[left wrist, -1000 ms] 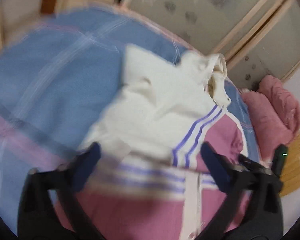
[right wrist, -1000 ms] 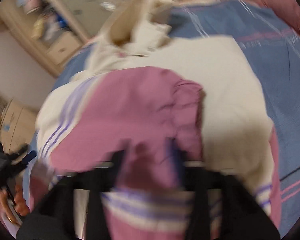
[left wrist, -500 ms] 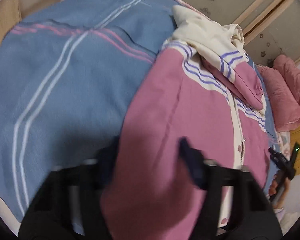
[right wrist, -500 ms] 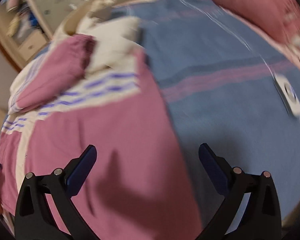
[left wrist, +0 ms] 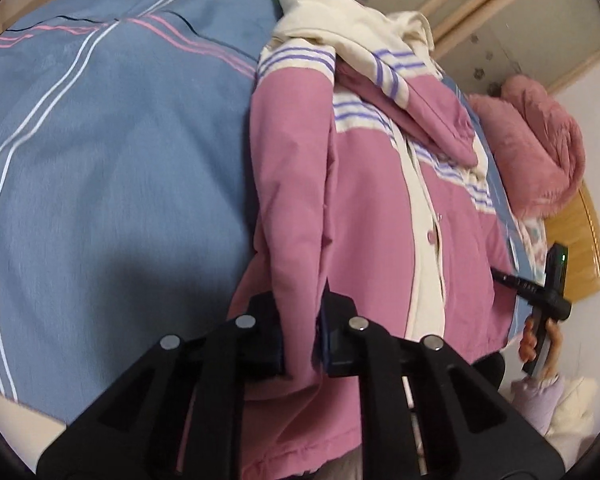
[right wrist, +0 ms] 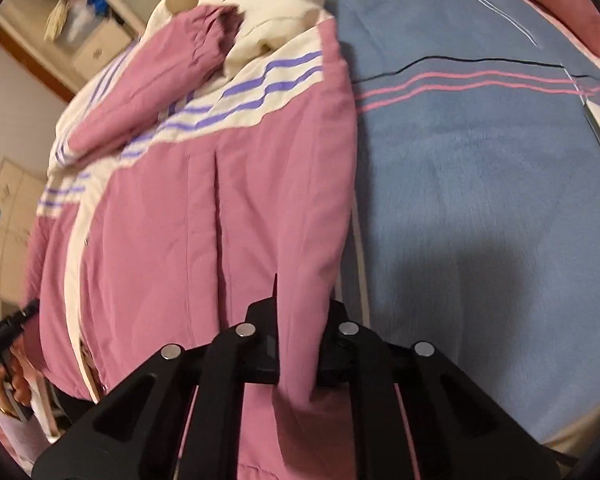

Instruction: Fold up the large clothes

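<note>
A pink and cream jacket [left wrist: 380, 200] with purple stripes and a cream hood lies on a blue bedspread [left wrist: 100, 140]. My left gripper [left wrist: 300, 336] is shut on a fold of pink fabric at the jacket's left hem edge. In the right wrist view the same jacket [right wrist: 180, 200] spreads to the left, one pink sleeve folded across its chest. My right gripper [right wrist: 300, 344] is shut on the pink fabric at the jacket's right hem edge. The pads of both grippers are hidden in the cloth.
The blue bedspread [right wrist: 480, 160] with pink and white lines stretches to the right of the jacket. A fluffy pink blanket [left wrist: 540, 152] lies at the bed's far end. The other gripper and a hand [left wrist: 548, 304] show at right. Wooden cabinets [right wrist: 92, 40] stand behind.
Both grippers swept down from the jacket's upper part to its hem and went from wide open to shut on pink fabric. The jacket's sleeves now lie folded over its body.
</note>
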A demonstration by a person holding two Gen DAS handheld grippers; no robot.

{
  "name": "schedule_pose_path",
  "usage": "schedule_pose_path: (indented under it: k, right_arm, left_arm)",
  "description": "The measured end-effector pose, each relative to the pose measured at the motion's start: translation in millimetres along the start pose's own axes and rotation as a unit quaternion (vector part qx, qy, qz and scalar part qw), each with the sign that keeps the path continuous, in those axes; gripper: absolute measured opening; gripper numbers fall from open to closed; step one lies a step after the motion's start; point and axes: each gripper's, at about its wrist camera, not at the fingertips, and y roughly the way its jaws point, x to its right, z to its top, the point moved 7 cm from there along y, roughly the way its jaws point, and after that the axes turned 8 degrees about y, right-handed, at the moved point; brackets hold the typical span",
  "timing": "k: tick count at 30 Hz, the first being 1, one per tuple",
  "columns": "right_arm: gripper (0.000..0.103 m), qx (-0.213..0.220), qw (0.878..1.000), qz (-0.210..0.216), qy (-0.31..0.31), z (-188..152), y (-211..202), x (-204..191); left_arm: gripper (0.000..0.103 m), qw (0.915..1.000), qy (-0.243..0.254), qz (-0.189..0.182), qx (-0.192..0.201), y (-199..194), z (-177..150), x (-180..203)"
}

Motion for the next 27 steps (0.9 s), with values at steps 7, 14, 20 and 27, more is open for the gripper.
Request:
schedule_pose_path:
  k: [7,14,20,27]
  right_arm:
    - [0.050,0.017,0.997,-0.065,-0.030,-7.2,-18.1,21.5]
    - [0.076,0.193,0.976,-0.058,-0.086,75.7,-90.7,-49.3]
    - [0.039,0.203,0.973,0.000,-0.107,153.7,-46.6,-164.6]
    - [0.036,0.119,0.986,-0.080,-0.084,223.9,84.0,-184.7]
  left_arm:
    - [0.058,0.9956,0.051,0.074,-0.026,-24.9,-29.3,-14.8]
    - [0.097,0.9702,0.087,0.188,0.125,-107.8,72.8,1.3]
    - [0.095,0.9694,0.082,0.130,0.192,-56.4,171.4,66.8]
    - [0.081,0.9711,0.095,0.195,0.100,86.9,241.3,75.4]
